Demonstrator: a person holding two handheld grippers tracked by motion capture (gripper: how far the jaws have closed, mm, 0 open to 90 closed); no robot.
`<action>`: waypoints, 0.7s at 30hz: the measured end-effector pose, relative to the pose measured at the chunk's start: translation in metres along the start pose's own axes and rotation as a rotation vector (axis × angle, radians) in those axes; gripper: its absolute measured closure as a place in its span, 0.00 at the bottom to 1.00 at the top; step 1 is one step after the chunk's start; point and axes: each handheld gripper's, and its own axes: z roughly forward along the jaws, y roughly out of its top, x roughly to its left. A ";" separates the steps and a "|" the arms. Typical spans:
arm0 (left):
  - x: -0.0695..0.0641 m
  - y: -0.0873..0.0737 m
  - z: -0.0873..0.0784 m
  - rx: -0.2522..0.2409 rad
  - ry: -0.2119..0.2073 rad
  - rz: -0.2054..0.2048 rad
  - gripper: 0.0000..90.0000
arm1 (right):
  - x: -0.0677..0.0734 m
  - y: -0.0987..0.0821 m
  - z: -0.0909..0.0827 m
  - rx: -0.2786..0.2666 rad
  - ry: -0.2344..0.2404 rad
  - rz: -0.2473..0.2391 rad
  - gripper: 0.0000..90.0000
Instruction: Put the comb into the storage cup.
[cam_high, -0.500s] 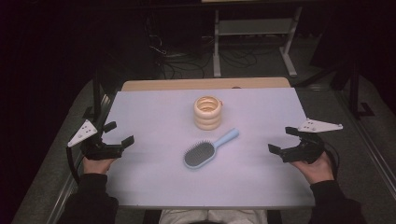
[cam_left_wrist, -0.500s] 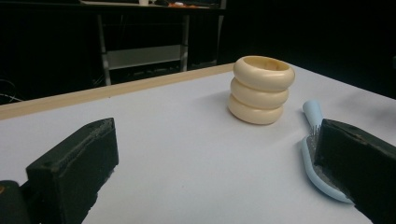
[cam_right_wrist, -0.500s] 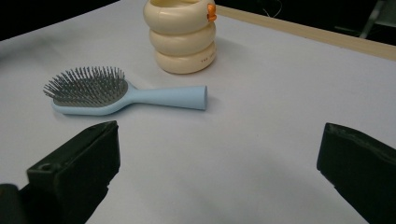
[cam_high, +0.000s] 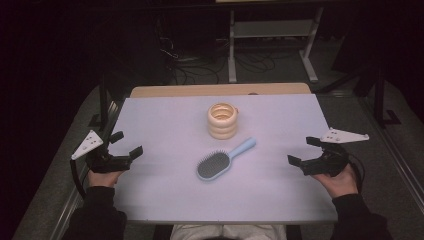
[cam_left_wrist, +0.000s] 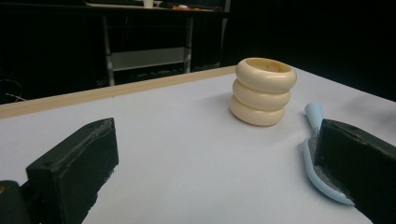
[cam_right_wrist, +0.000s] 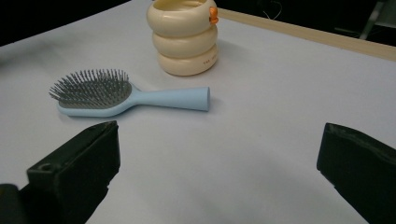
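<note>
A light, rigid blue hairbrush (cam_high: 221, 161) is lying mid-table, just before a cream ringed holder (cam_high: 222, 120), as the left gripper (cam_high: 121, 149) and right gripper (cam_high: 306, 151) are waiting wide open and empty at opposite side edges; its slim handle looks the surest hold.

Light-blue hairbrush (cam_high: 221, 161): lying flat mid-table, grey bristles up, oval head toward the near left, handle angled toward the far right. Cream ribbed holder (cam_high: 222, 120): three stacked rings, upright, open-topped, small orange tab at the rim, just beyond the handle tip, not touching.
</note>
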 end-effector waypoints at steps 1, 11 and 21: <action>0.000 0.000 0.000 0.000 0.000 0.000 0.00 | 0.000 0.000 0.000 0.000 0.000 0.000 0.00; 0.000 -0.001 -0.003 -0.012 0.012 -0.019 0.00 | 0.003 0.008 0.004 0.025 0.013 -0.021 0.00; -0.003 -0.002 -0.001 -0.003 0.010 -0.008 0.00 | 0.008 0.024 0.011 0.060 0.036 -0.067 0.00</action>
